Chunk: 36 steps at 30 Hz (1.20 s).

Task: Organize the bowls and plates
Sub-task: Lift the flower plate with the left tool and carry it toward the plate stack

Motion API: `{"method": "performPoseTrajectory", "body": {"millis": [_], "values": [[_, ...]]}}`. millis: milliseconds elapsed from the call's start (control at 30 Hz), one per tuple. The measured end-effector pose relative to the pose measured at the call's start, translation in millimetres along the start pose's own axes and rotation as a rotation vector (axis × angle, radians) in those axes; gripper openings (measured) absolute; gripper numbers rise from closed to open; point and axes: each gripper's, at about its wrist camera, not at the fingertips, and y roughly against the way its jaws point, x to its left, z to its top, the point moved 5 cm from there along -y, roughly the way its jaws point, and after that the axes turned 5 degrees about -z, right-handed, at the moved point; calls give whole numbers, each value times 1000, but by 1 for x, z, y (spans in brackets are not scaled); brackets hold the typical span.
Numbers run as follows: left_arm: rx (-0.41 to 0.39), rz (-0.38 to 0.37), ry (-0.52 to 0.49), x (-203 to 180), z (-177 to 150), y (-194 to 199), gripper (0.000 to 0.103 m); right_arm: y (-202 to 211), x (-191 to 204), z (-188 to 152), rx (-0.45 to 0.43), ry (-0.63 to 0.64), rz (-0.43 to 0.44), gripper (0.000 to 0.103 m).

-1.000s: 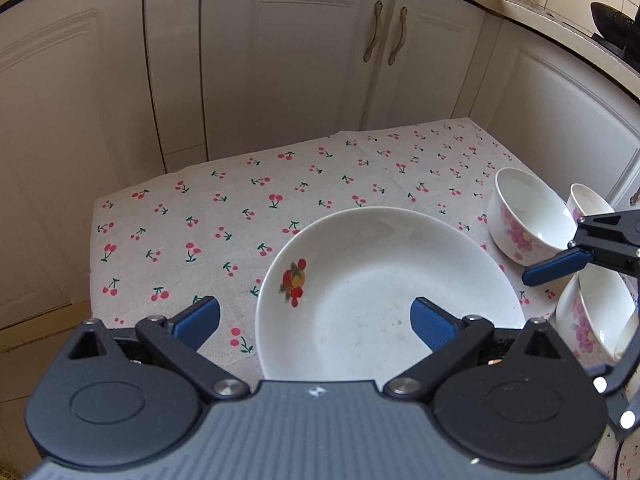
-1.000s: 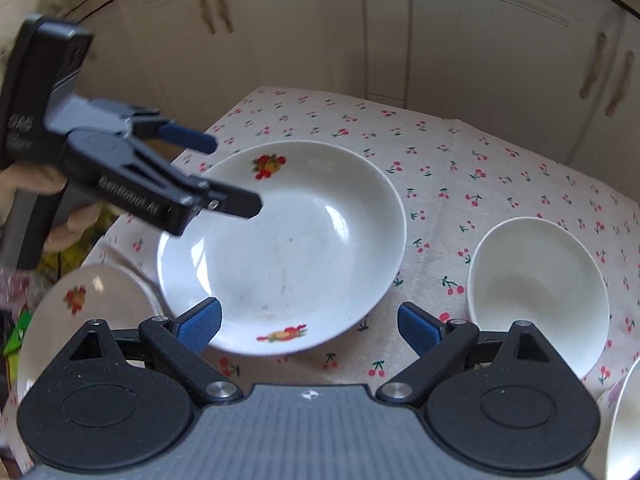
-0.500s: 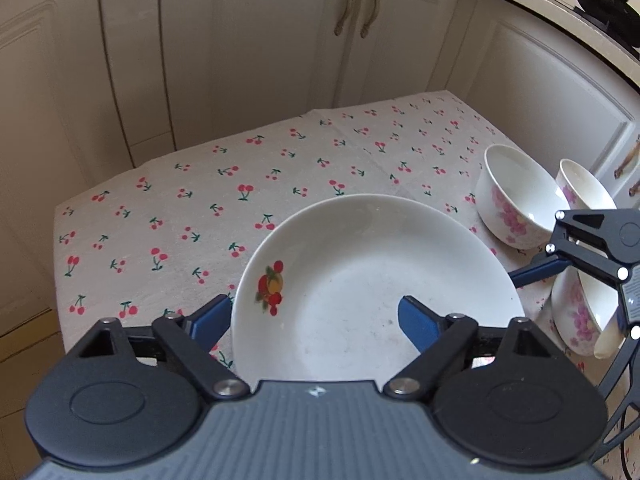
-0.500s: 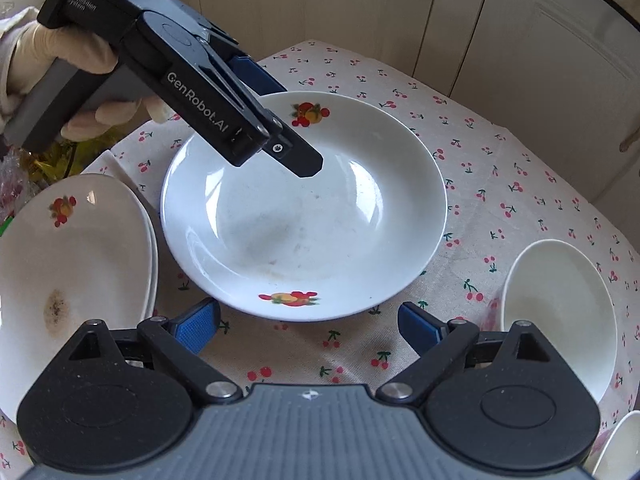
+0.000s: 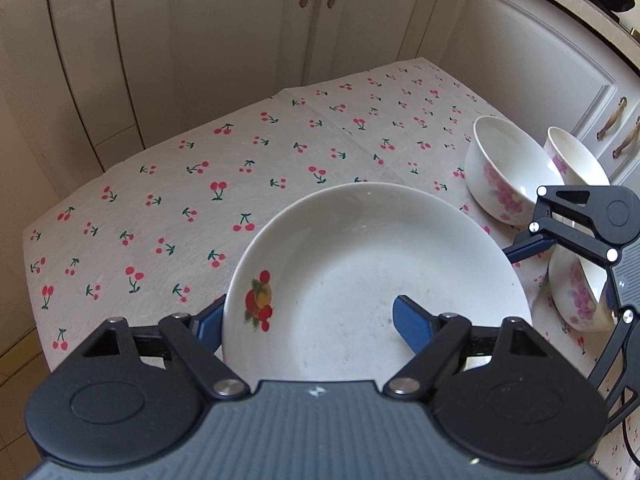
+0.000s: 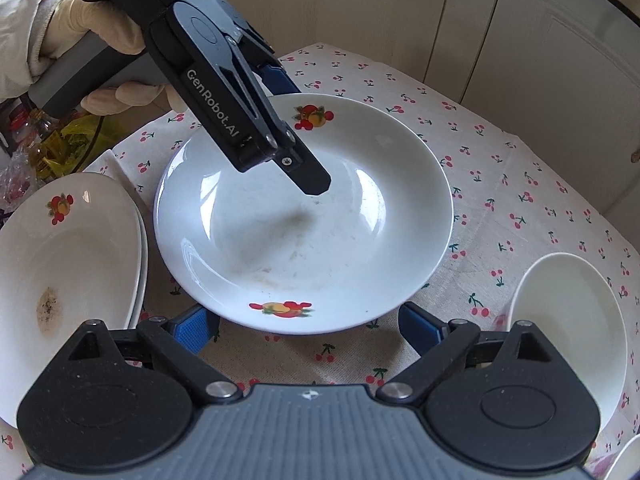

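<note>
A white plate with fruit prints [image 5: 360, 264] [image 6: 280, 236] lies on the cherry-print cloth. My left gripper [image 5: 310, 320] [image 6: 298, 132] straddles its left rim with the jaws closing. One blue finger [image 5: 208, 320] is outside and below the rim, and the other finger [image 5: 412, 322] hangs over the plate's inside. The pads are not pressing on it. My right gripper [image 6: 308, 330] stands open just short of the plate's opposite rim with nothing between its pads; one of its fingers [image 5: 528, 249] shows in the left wrist view. Floral bowls [image 5: 508, 176] [image 5: 576, 156] [image 5: 576, 292] stand at the right.
A stack of similar plates [image 6: 68, 264], the top one stained, lies left of the plate. One white bowl [image 6: 568, 312] sits beside my right gripper. Cream cabinets [image 5: 240, 40] close in behind the table. Bottles and bags [image 6: 48, 144] are off the table's left edge. A gloved hand [image 6: 80, 36] holds the left gripper.
My left gripper has moved in over the plate and its jaws have narrowed, one finger slipping outside and under the rim. The right wrist view has rolled, showing the plate stack.
</note>
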Motion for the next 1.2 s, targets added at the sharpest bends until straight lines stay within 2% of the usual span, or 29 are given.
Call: {"method": "performPoseTrajectory", "body": {"millis": [167,833,1067,1200], "values": [[-2,-12,-4,1,0,0,84,1,3,2,-15,37,-16,98],[-32,0,-5,-3,-1,16,83,7,3,4,-16,19,-16,98],[-7,-15,-1,2,-2,8,83,2,4,2,-9,33,-4,98],[-5,-21,-19,2,0,4,83,0,3,3,-14,33,31,98]]}}
